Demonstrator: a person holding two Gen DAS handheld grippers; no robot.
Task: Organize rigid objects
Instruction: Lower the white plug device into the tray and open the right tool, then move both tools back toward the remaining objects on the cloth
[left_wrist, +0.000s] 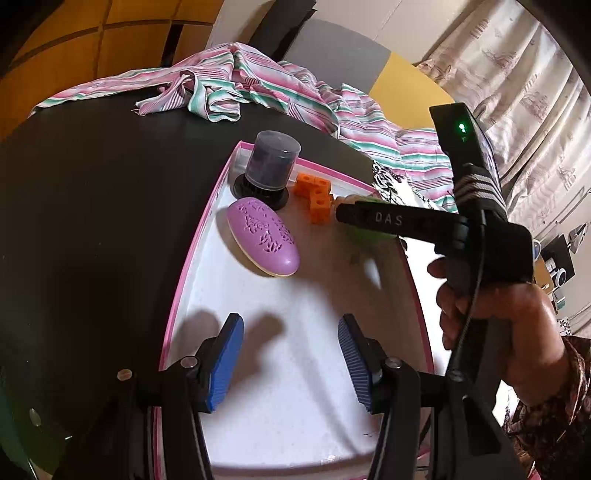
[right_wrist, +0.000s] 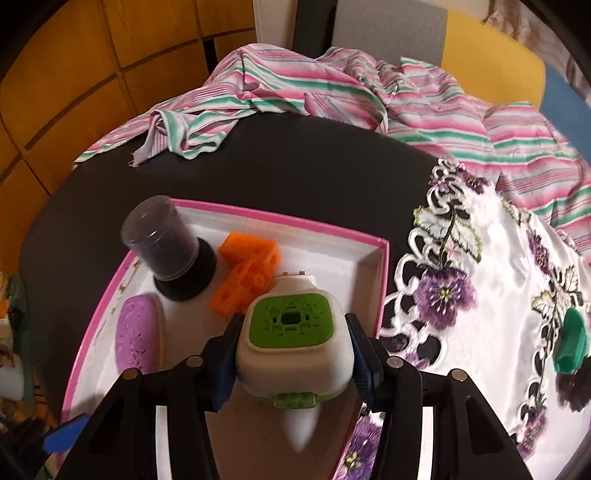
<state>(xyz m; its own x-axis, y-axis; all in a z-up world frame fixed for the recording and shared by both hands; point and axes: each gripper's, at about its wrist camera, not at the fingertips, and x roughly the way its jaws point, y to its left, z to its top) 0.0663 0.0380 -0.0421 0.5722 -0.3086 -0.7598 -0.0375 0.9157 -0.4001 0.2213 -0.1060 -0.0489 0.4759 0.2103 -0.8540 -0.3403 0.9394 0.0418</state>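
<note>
The right gripper (right_wrist: 291, 354) is clamping the white-and-green device (right_wrist: 291, 332) just above the pink-rimmed tray (right_wrist: 382, 280), risking knocking the orange blocks (right_wrist: 247, 277) beside it, while the left gripper (left_wrist: 288, 365) is hanging open and empty.

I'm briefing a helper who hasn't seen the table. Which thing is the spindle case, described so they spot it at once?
Find the pink-rimmed white tray on the dark table. In its far left corner stands the spindle case, beside orange blocks. It alone is a smoky see-through cylinder on a round black base.
</note>
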